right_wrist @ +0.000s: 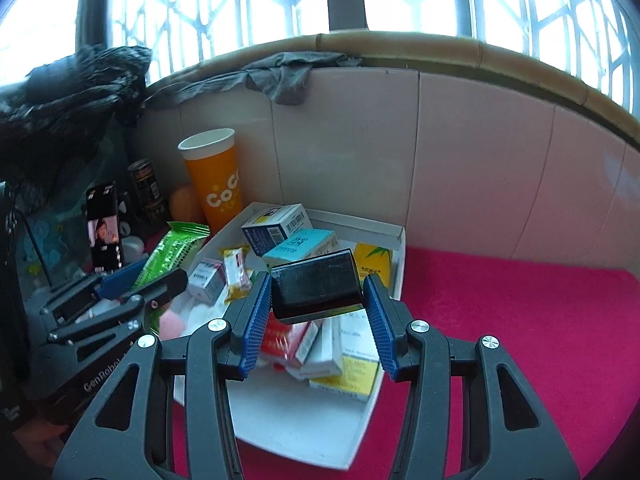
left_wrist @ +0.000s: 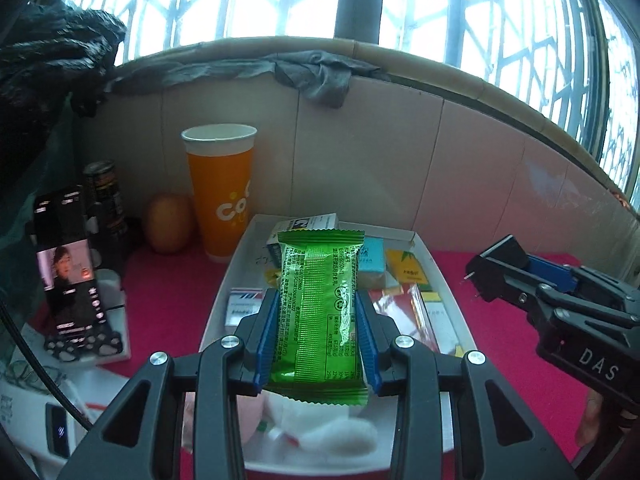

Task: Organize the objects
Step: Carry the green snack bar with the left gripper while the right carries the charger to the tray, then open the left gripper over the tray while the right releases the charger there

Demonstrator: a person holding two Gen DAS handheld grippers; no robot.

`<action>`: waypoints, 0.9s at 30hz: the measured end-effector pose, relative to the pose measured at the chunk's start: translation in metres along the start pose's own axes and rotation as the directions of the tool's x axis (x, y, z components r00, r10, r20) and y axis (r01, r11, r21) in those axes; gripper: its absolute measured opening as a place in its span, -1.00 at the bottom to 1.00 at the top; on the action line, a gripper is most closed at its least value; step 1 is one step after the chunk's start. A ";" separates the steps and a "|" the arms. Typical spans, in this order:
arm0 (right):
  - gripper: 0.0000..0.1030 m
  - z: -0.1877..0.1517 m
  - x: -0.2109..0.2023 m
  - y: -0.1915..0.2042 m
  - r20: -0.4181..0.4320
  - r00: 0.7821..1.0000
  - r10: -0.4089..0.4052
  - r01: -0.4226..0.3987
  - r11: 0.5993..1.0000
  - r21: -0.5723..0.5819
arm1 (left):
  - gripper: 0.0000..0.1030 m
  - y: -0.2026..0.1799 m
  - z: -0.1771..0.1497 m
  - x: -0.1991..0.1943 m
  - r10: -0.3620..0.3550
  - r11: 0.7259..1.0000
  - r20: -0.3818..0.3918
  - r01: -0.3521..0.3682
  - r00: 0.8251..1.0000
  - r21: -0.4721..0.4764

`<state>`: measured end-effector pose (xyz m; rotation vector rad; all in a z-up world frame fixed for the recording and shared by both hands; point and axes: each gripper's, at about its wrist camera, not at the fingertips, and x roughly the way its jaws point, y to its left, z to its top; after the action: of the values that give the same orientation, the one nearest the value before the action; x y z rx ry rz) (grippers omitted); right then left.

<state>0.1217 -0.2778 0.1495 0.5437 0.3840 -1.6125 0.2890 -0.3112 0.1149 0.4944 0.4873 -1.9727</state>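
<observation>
The white tray (right_wrist: 394, 236), on the pink cloth (right_wrist: 520, 320), was already crowded with small boxes, so either item could have landed on the pile and slid off. Above its near end, the left gripper (left_wrist: 318, 338) clenched a green snack packet (left_wrist: 320, 312), long axis pointing away along the fingers; thin foil could have slipped. The right gripper (right_wrist: 318, 312) clamped a black box (right_wrist: 316, 284) crosswise over the tray, tilted, its wide face toward the camera.
</observation>
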 end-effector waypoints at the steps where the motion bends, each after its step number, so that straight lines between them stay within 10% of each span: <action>1: -0.09 0.004 0.004 -0.002 -0.006 1.000 0.001 -0.001 1.000 0.013 | -0.29 0.001 0.003 0.004 -0.006 1.000 -0.006 0.006 1.000 -0.007; 13: -0.09 0.036 0.088 -0.014 -0.127 0.992 -0.015 0.026 0.996 0.083 | -0.28 0.000 0.007 0.042 -0.068 0.997 -0.086 0.063 0.994 -0.051; 17: -0.01 0.028 0.100 -0.013 -0.141 0.990 -0.017 0.030 0.995 0.092 | 0.38 0.000 0.006 0.040 -0.061 0.997 -0.068 0.057 0.996 -0.057; 20: 0.64 0.023 0.097 -0.016 -0.122 0.993 -0.010 0.024 0.994 0.111 | 0.85 0.003 0.005 0.037 -0.032 0.997 -0.049 0.029 0.998 -0.066; 27: 0.65 0.015 0.066 -0.023 -0.056 0.998 0.006 0.002 0.990 0.141 | 0.88 0.012 -0.003 0.017 0.034 0.992 -0.011 -0.035 0.999 -0.124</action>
<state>0.0936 -0.3383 0.1236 0.6975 0.3127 -1.6328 0.2933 -0.3267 0.1018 0.4302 0.5989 -1.8952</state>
